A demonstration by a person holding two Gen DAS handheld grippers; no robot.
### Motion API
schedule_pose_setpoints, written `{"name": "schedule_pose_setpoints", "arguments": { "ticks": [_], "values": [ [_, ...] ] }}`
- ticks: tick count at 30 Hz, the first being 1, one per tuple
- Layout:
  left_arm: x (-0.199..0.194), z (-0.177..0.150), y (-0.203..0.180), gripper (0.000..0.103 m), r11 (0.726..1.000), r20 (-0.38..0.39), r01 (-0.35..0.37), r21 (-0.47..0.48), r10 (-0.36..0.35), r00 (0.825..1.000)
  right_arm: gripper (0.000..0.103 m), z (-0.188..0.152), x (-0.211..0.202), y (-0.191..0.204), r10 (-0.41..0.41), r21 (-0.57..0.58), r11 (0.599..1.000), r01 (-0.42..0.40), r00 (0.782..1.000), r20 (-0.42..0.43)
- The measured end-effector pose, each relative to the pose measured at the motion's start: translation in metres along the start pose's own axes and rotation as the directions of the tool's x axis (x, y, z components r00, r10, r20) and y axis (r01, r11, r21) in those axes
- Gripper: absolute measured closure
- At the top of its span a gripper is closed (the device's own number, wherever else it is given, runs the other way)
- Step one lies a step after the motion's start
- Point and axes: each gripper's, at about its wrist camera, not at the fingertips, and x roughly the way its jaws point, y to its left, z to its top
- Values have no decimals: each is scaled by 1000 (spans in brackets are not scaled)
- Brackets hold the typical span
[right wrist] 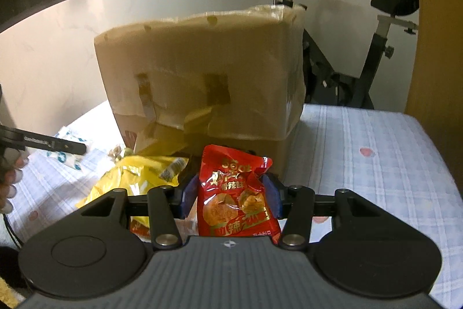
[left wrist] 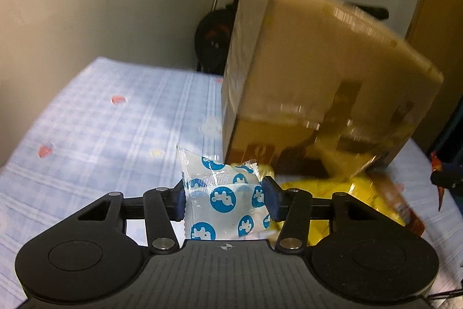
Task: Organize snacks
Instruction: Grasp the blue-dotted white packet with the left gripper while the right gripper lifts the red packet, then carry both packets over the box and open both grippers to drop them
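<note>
My left gripper (left wrist: 225,200) is shut on a white snack packet with blue round prints (left wrist: 222,199), held above the blue checked cloth. My right gripper (right wrist: 231,194) is shut on a red snack packet (right wrist: 235,197) with pictures of crisps. A tall cardboard box (left wrist: 318,71) stands just ahead of both grippers; it also shows in the right wrist view (right wrist: 202,77). A yellow snack bag (right wrist: 136,175) lies at the box's foot, left of the red packet; it also shows in the left wrist view (left wrist: 332,193), right of the white packet.
The blue checked cloth (left wrist: 101,120) covers the surface. The left gripper's side and the hand holding it show at the left edge of the right wrist view (right wrist: 43,145). An exercise bike (right wrist: 361,54) stands behind the box. A white wall is at the back.
</note>
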Motion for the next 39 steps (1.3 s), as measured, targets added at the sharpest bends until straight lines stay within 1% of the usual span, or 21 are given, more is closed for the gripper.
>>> {"name": "schedule_pose_setpoints", "arguments": {
  "ticks": [5,10,15,19,23,27,29,30,33,35,39],
  "values": [
    [-29,24,-7,50,1000,87,6,6,-6,996,51,17,-10,0,1,-20,1000,0,999,54],
    [-55,49,-21,50,1000,166,14,20,-18,986,51,42,-22,2,11,-63,998,-3,993,121],
    [-72,78,-36,49,998,233,35,51,-46,971,51,71,-34,4,32,-94,996,-14,980,198],
    [-74,101,-51,49,996,270,49,76,-68,961,51,96,-36,4,59,-123,992,-30,969,239],
    [-65,124,-72,49,992,295,69,106,-97,950,51,123,-26,7,83,-161,986,-41,961,264],
    [-40,147,-98,49,987,285,83,139,-120,951,51,147,-1,9,93,-184,982,-45,961,262],
    [-23,155,-110,49,987,280,55,150,-96,955,51,158,16,9,91,-177,983,-48,965,247],
    [-14,158,-114,49,988,265,55,142,-91,960,51,162,23,9,91,-174,983,-49,967,237],
    [19,167,-118,49,991,208,84,107,-105,973,51,169,46,6,79,-155,987,-48,977,198],
    [34,167,-118,49,992,174,76,103,-93,980,51,171,60,3,66,-127,991,-45,984,165],
    [55,165,-114,48,991,124,79,112,-93,988,50,170,77,-2,38,-79,996,-29,994,103]
  ]
}}
